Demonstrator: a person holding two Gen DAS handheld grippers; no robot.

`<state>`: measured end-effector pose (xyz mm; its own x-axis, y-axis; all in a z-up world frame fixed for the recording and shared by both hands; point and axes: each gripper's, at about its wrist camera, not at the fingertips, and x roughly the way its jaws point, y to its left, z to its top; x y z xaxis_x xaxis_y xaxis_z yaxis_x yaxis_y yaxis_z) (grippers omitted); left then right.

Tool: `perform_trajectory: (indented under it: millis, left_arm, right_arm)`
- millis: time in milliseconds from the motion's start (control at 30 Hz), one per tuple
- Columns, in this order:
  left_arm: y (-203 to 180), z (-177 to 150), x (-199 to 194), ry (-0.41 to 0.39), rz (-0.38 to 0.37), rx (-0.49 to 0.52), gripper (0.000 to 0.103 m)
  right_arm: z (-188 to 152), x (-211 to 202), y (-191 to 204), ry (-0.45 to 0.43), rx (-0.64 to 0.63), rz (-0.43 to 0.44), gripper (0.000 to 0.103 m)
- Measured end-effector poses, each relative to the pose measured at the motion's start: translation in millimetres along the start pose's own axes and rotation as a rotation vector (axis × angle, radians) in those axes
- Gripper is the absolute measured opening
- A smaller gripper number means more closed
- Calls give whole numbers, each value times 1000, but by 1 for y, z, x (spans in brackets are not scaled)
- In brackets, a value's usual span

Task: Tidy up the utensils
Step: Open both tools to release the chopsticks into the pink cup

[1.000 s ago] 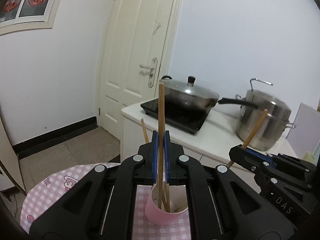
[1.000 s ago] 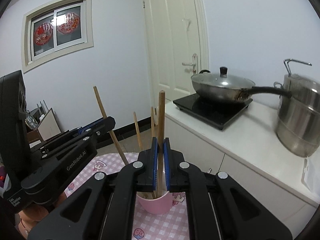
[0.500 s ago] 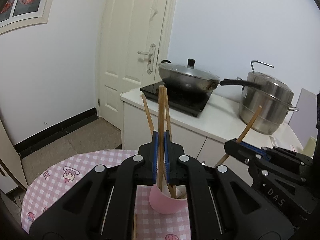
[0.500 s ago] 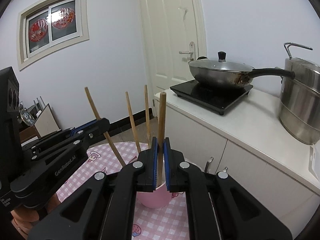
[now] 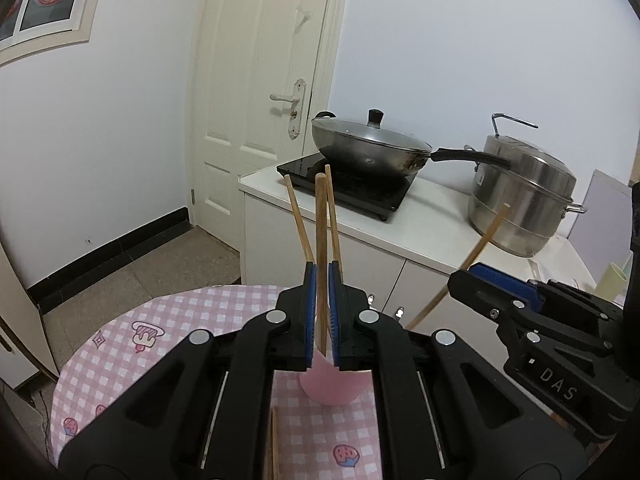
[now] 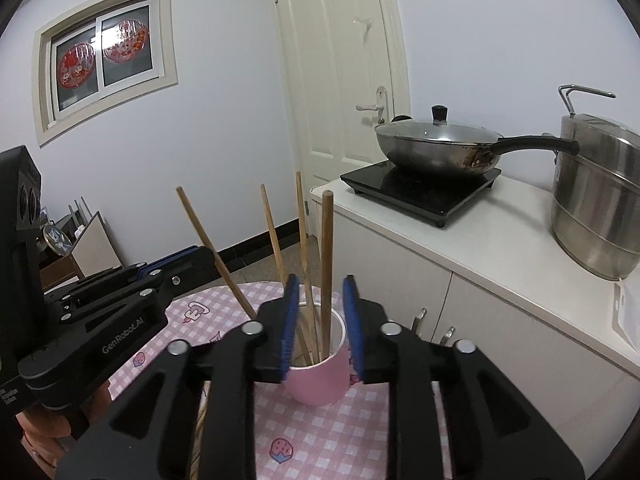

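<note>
View from left wrist: the left gripper has its blue pads pressed together on 1 upright chopstick at centre. Its lower end is hidden between the pads, right above the pink cup. 2 thinner sticks rise from behind the fingers at 12 o'clock. The cup stands on the pink checked table. 1 spare stick lies flat on the cloth at 6 o'clock. The right gripper enters at 3 o'clock, with a tilted stick crossing its tip. Its claw state cannot be told from here. A lidded wok and a steel pot sit on the counter behind.

View from right wrist: the right gripper has its claw apart, touching nothing. 1 thick stick stands upright in the cup between the pads, with 2 thinner sticks just beside it. The left gripper at 9 o'clock grips the chopstick, which leans toward 11 o'clock. Whether its lower end is inside the cup cannot be told.
</note>
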<state>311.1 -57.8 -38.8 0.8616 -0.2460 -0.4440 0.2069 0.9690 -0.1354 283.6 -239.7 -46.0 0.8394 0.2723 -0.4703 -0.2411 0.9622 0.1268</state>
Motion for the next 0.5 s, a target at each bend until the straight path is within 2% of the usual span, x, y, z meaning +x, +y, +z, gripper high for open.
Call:
perform_trajectory:
  millis: [167, 500]
  left_arm:
    - [0, 0, -16, -5, -1, 1, 7]
    - [-2, -7, -56, -16, 2, 25, 7]
  right_arm:
    - [-2, -16, 5, -18, -2, -1, 33]
    - [-11, -49, 19, -45, -6, -2, 43]
